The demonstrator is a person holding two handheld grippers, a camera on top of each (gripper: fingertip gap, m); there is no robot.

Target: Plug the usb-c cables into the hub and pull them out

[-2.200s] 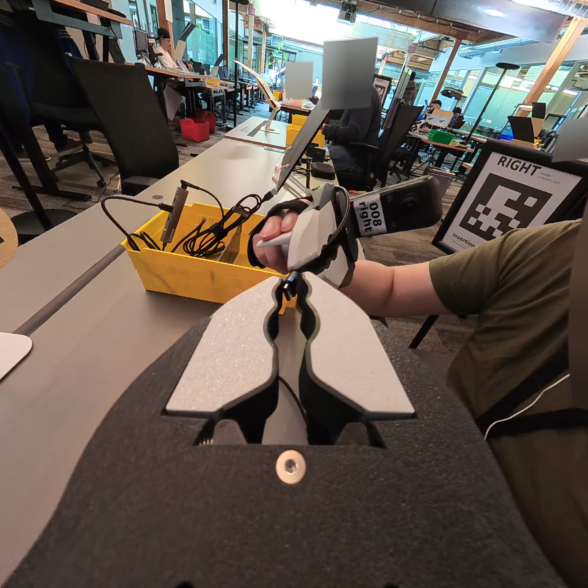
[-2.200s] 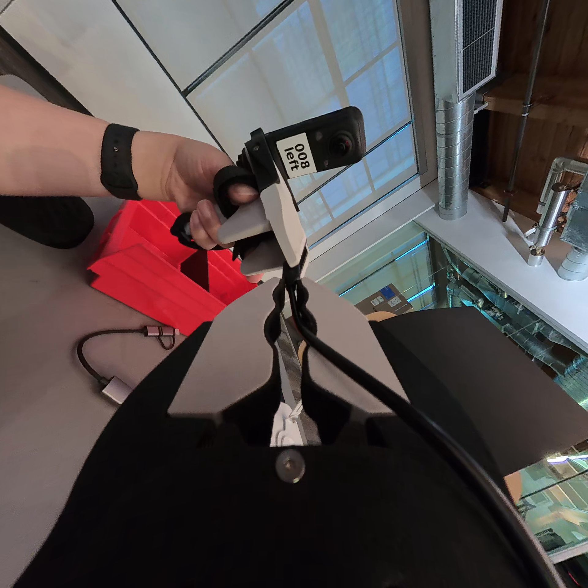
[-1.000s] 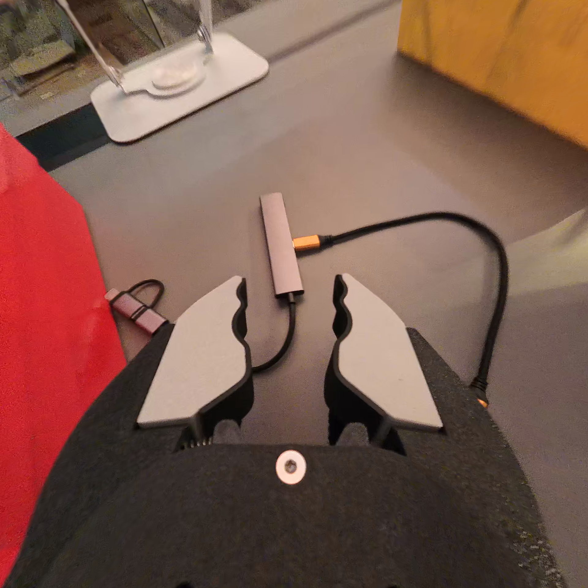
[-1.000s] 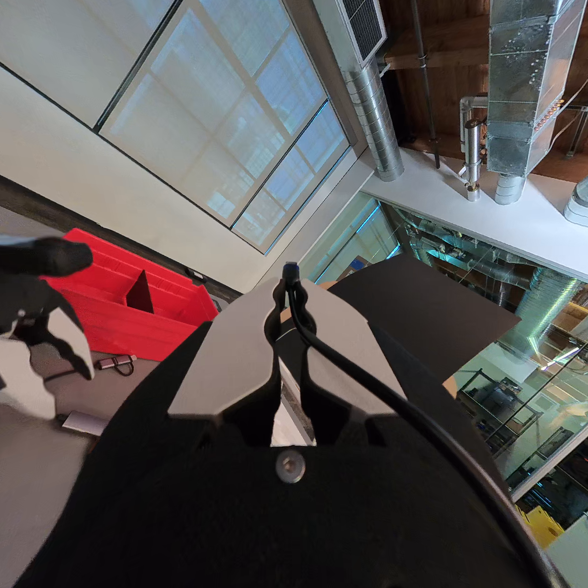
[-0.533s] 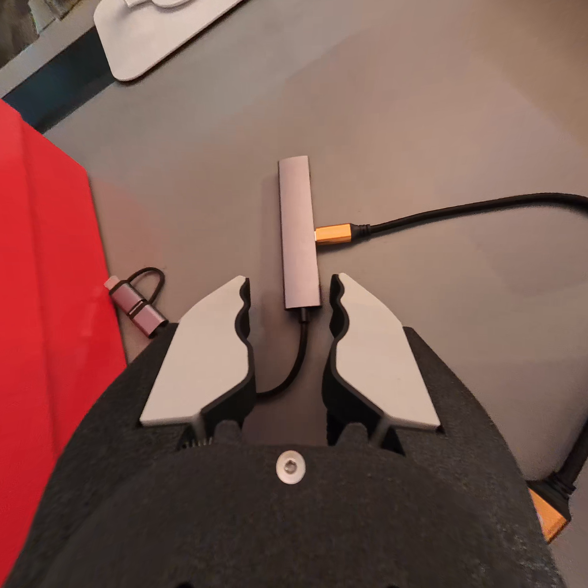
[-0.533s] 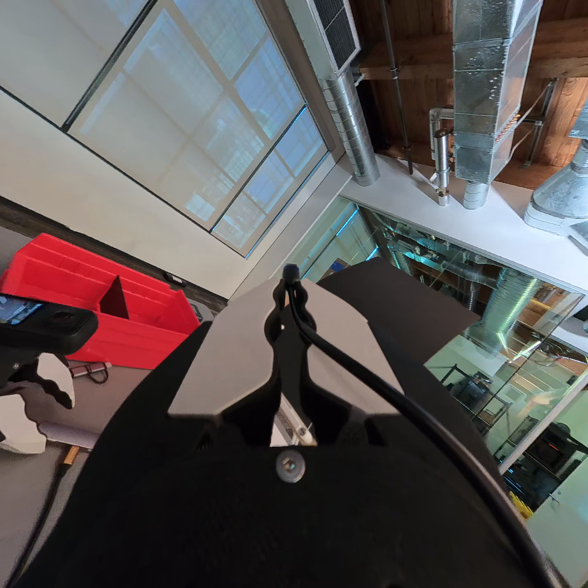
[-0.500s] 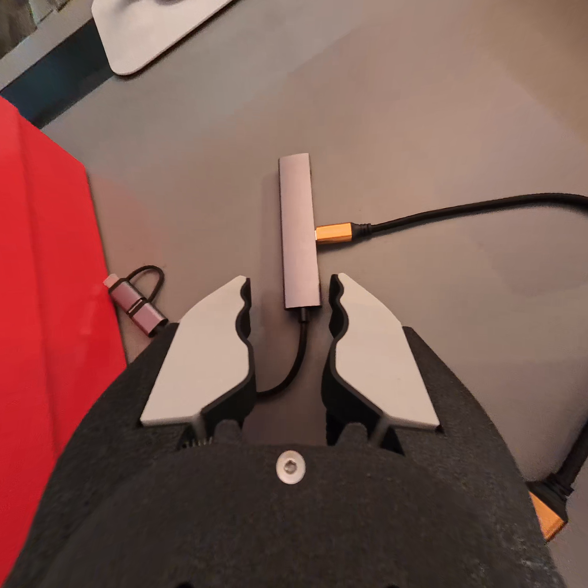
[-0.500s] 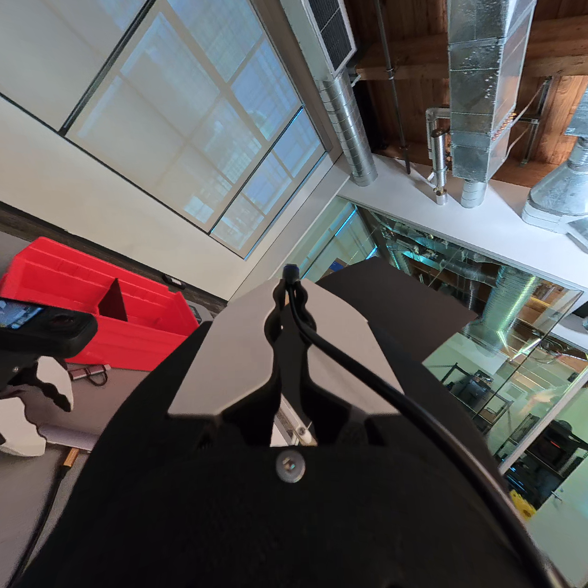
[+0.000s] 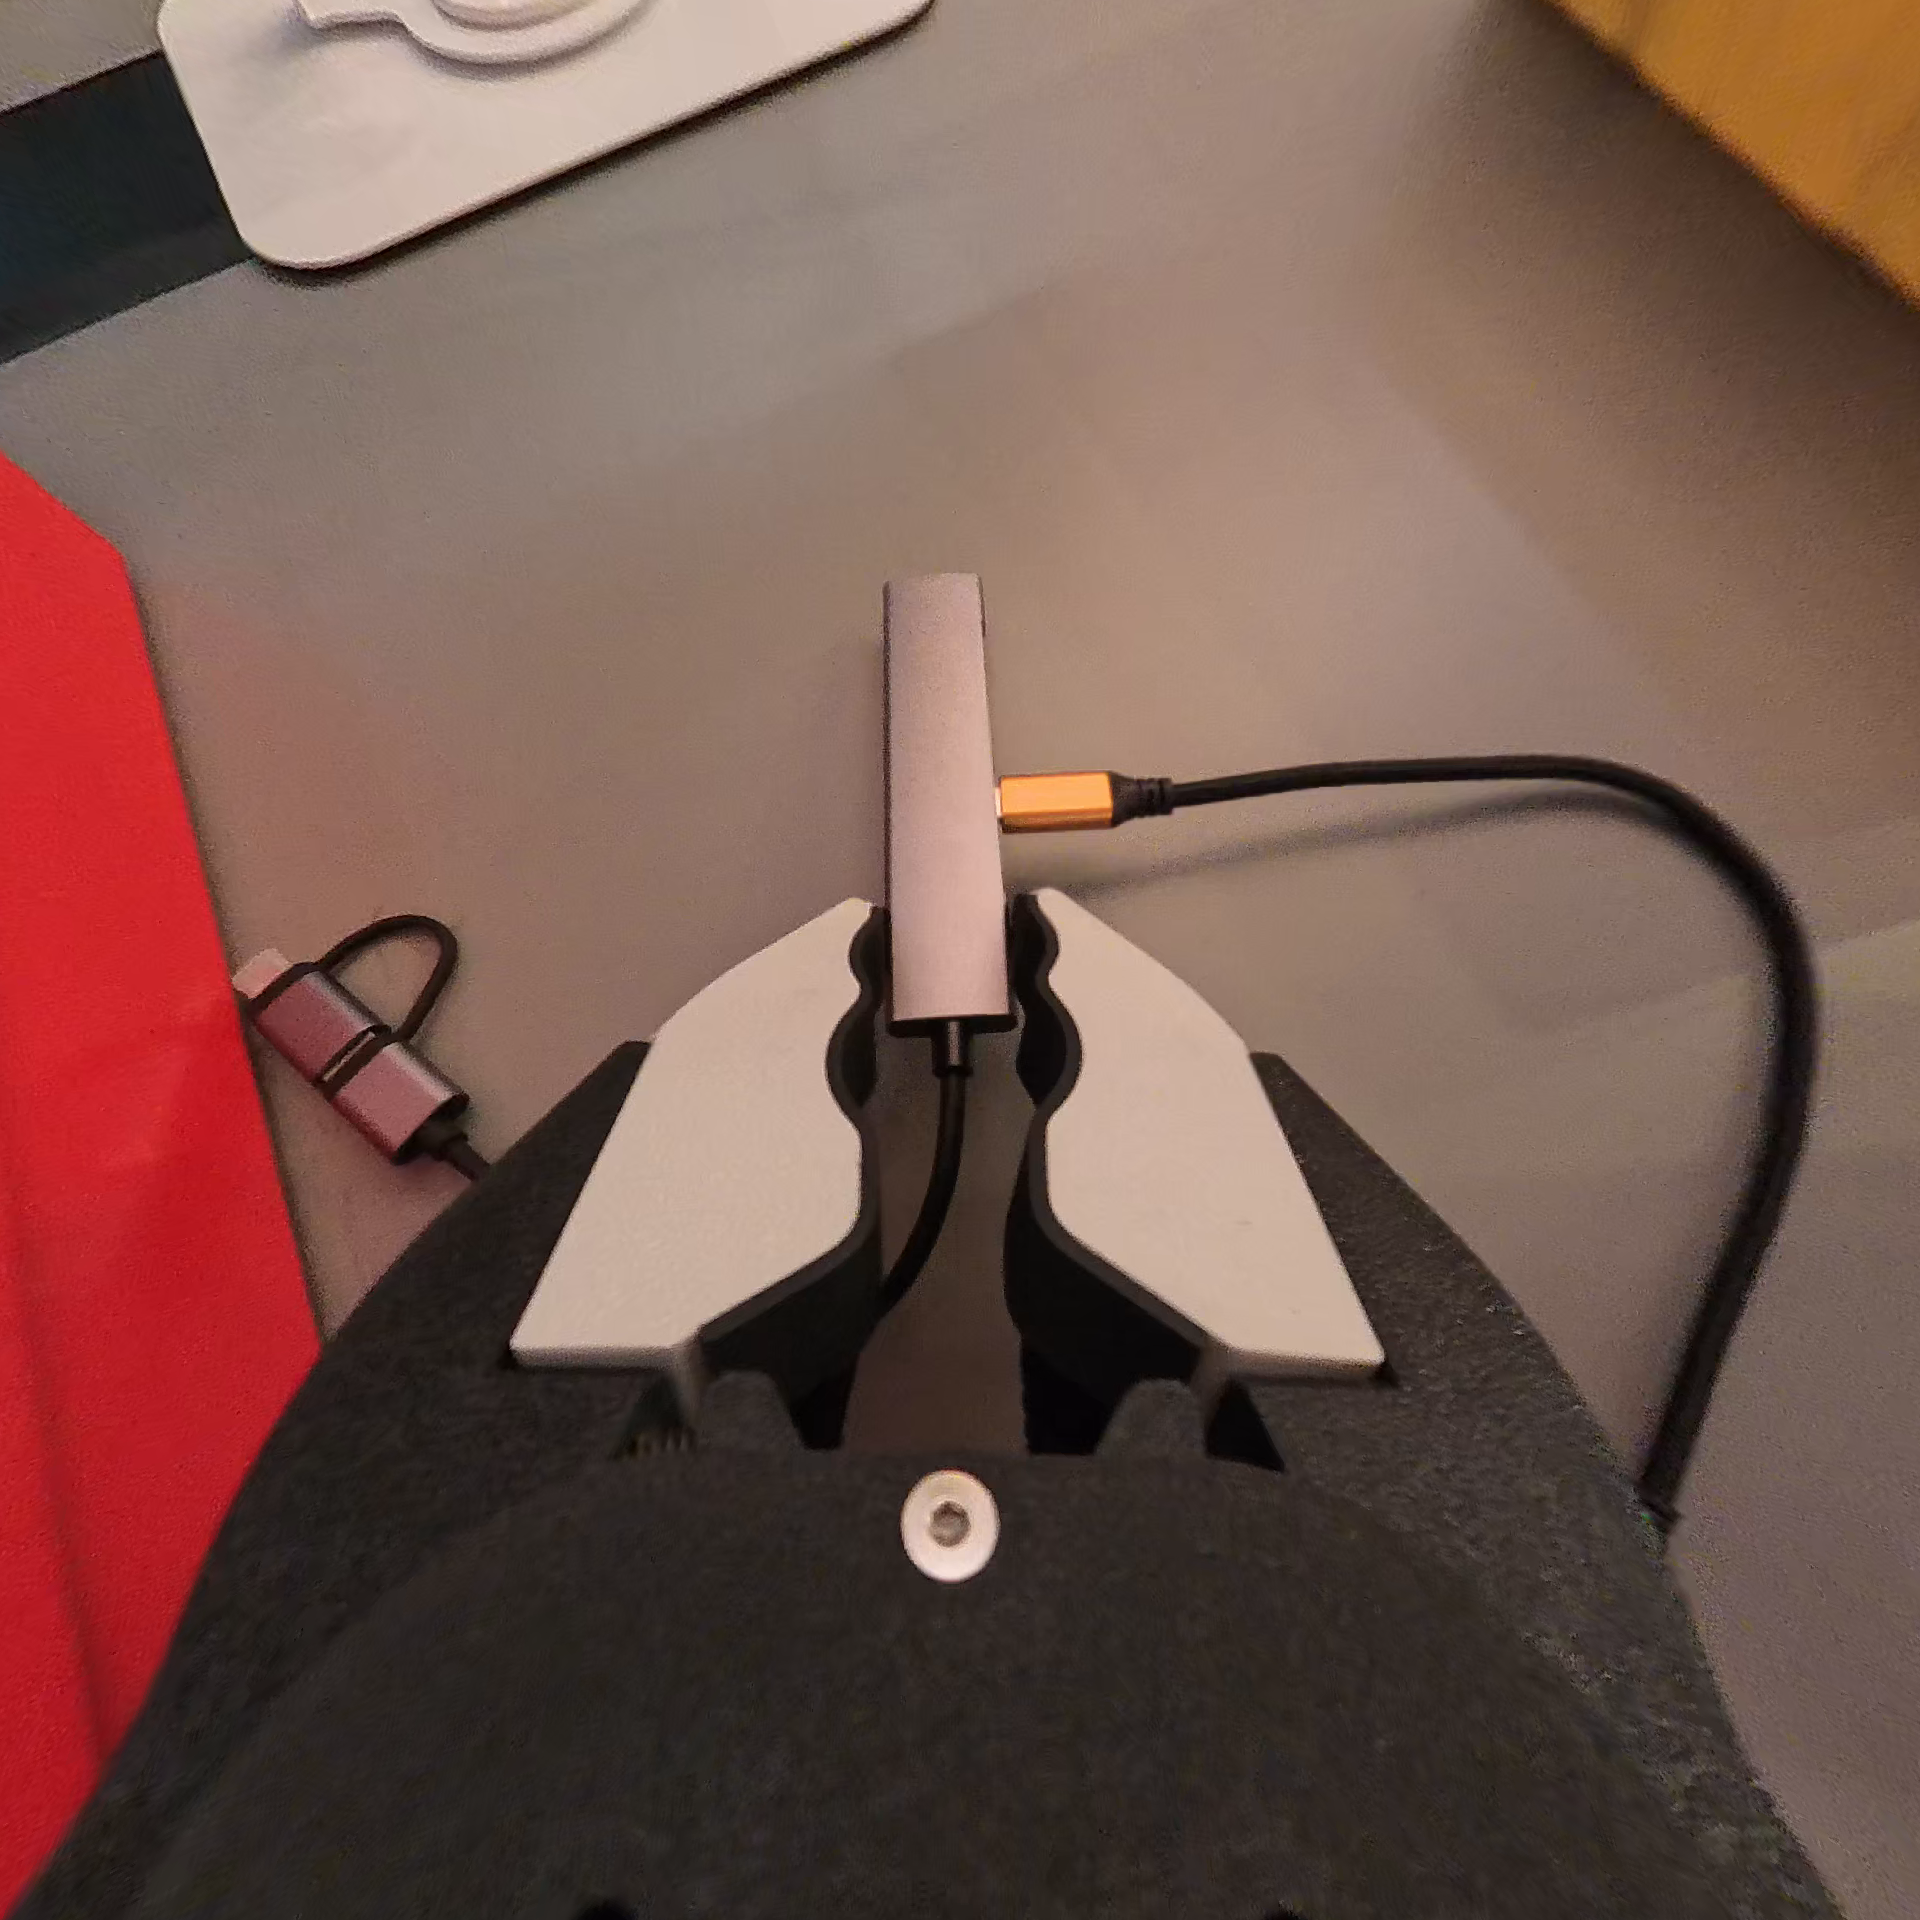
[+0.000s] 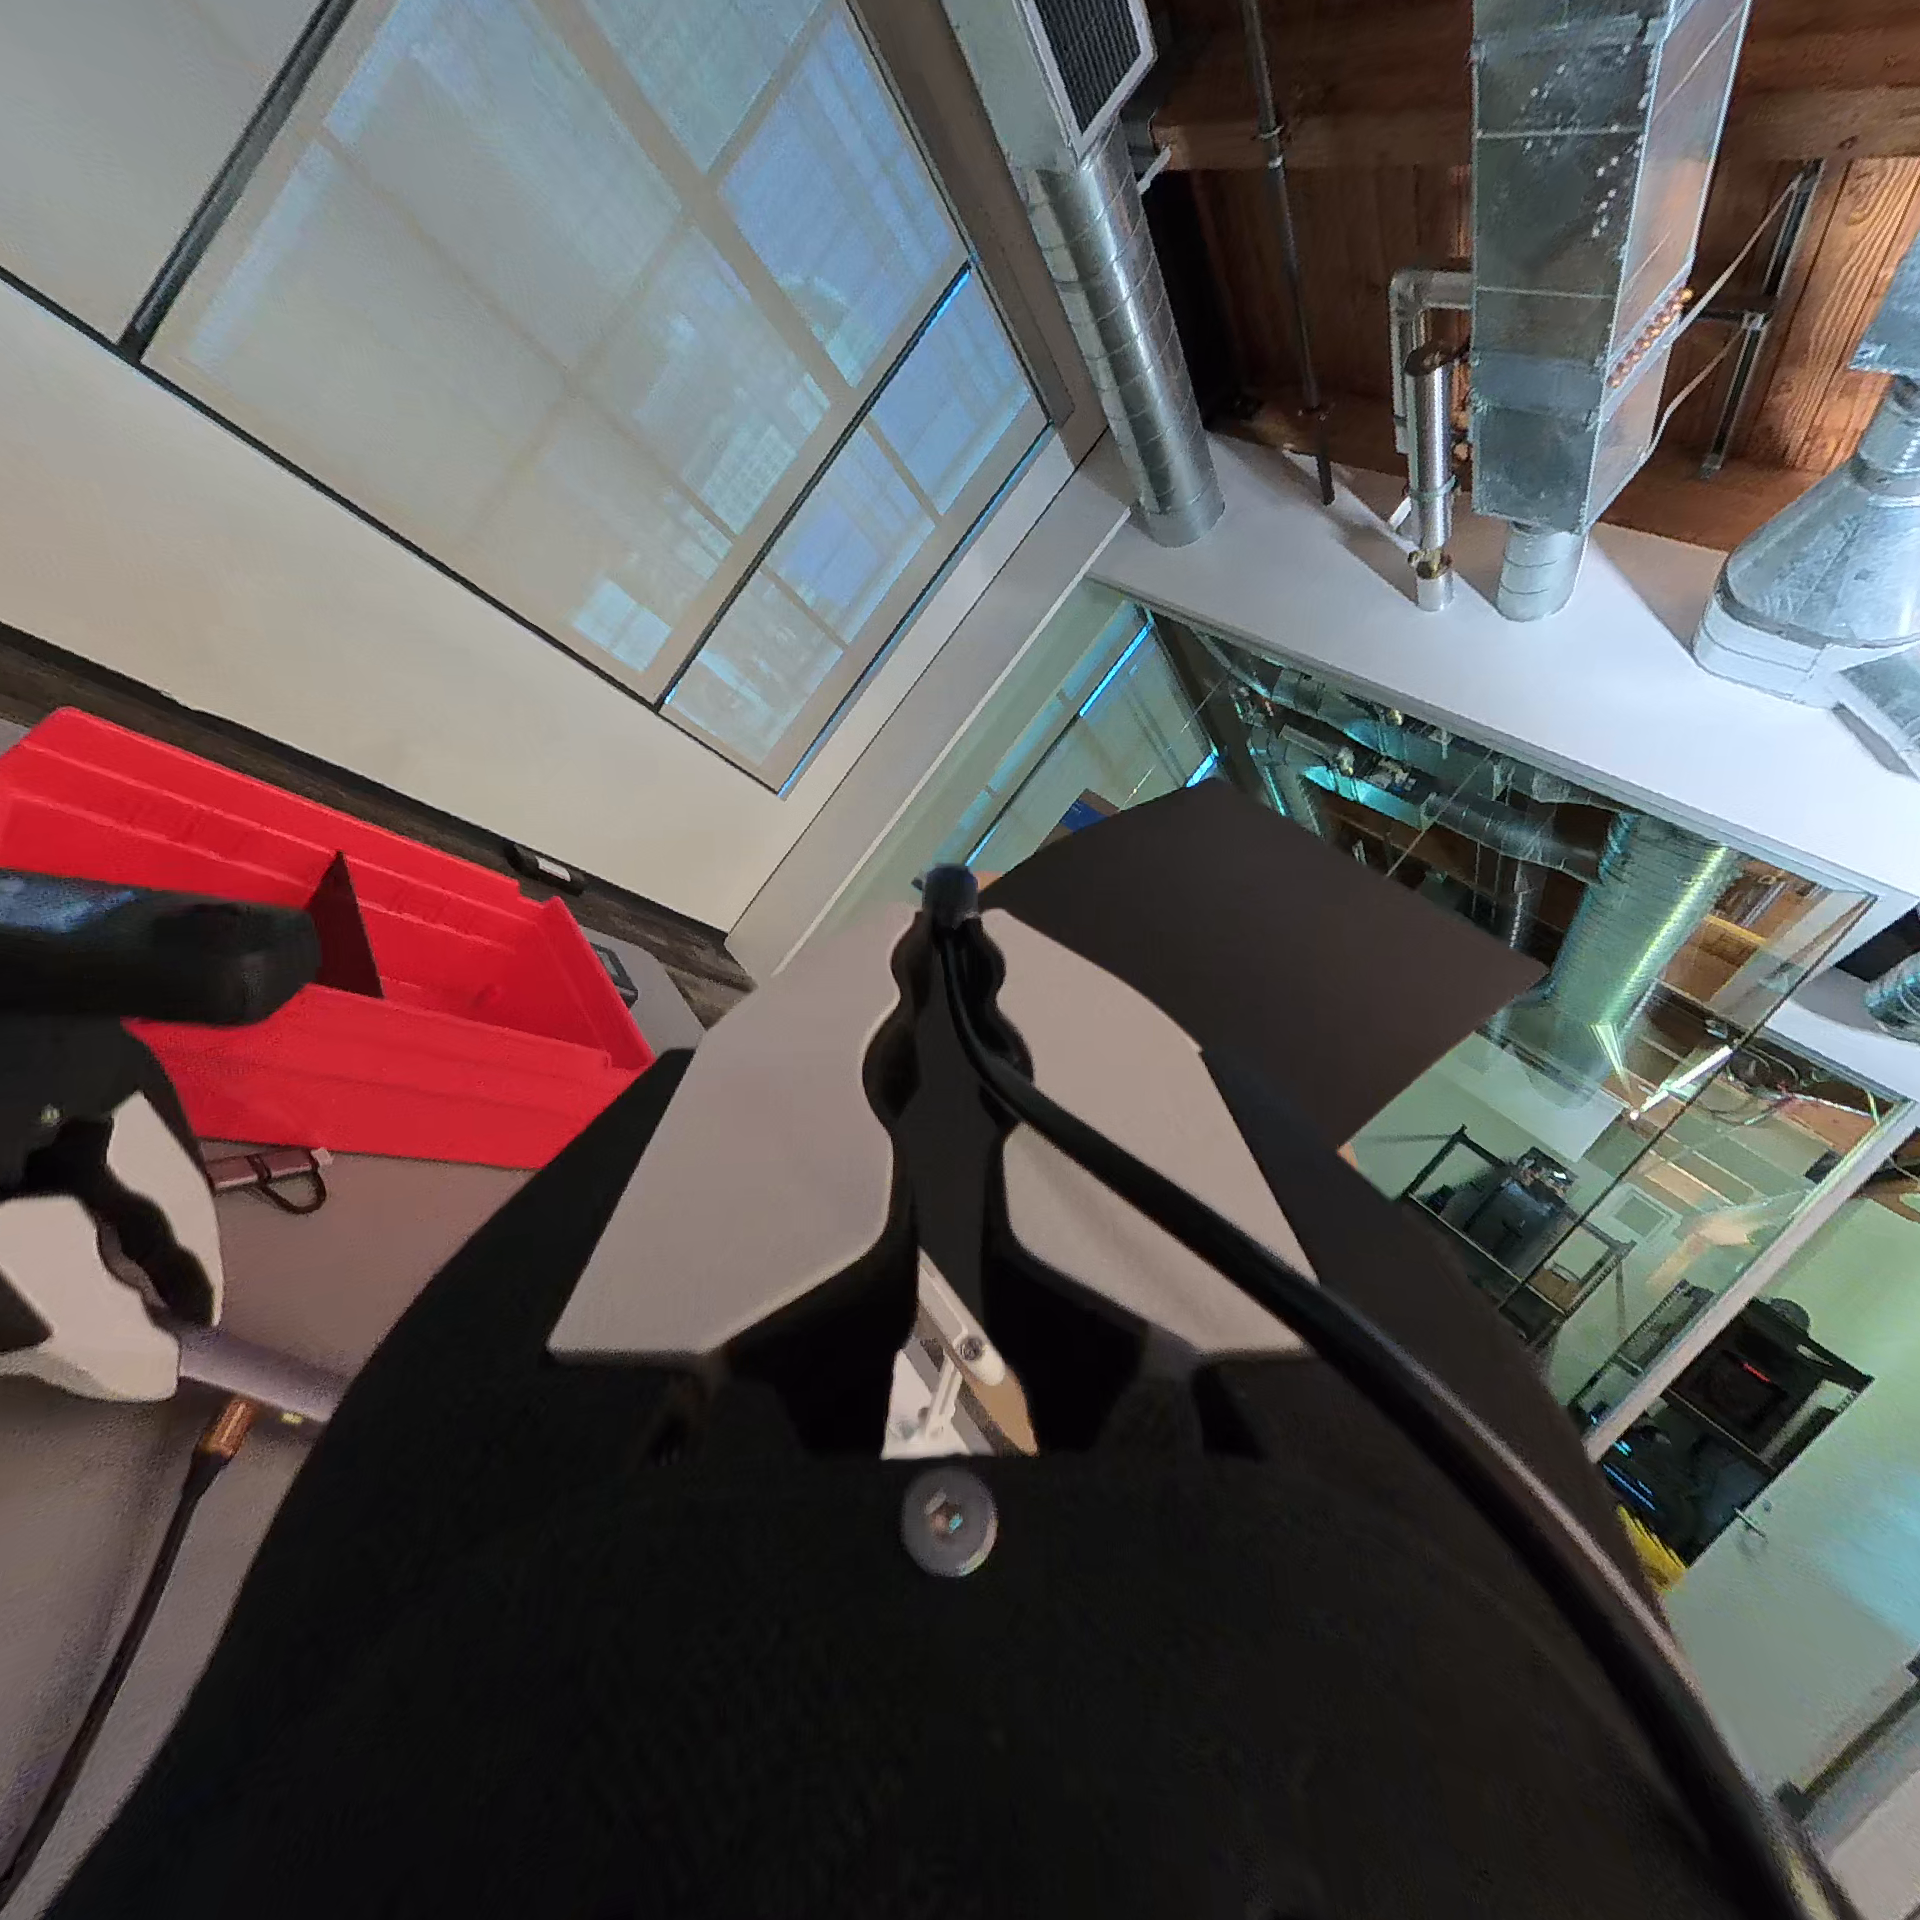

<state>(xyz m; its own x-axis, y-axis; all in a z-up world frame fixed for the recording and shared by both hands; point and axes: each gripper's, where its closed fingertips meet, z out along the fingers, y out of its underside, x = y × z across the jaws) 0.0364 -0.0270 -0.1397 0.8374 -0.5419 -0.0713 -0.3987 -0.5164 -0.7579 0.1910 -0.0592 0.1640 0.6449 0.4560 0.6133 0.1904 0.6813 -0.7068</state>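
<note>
In the left wrist view my left gripper (image 9: 945, 914) is shut on the near end of the slim grey hub (image 9: 935, 769), with both pads against its sides. A black cable (image 9: 1455, 774) with an orange plug (image 9: 1055, 802) meets the hub's right side. The hub's own thin lead (image 9: 935, 1164) runs back between my fingers. In the right wrist view my right gripper (image 10: 948, 925) is shut on another black cable (image 10: 1091, 1153); its dark plug tip (image 10: 948, 891) sticks out past the fingertips. This gripper points up, away from the table. The left gripper (image 10: 114, 1268) also shows there, at the left edge.
A red bin (image 9: 94, 1039) stands close on the left and also shows in the right wrist view (image 10: 343, 987). A pinkish-grey adapter (image 9: 353, 1070) lies beside it. A white stand base (image 9: 499, 114) is at the far left, a yellow bin (image 9: 1787, 135) at the far right. Some 35 cm of space lies between my two pairs of fingers. Measured from the fingertips, the pinkish-grey adapter (image 9: 353, 1070) is 11 cm or so from the left gripper and 40 cm from the right.
My left gripper moved forward over the hub's near end and its jaws closed onto it. My right gripper has kept its hold on the black cable and has turned slightly.
</note>
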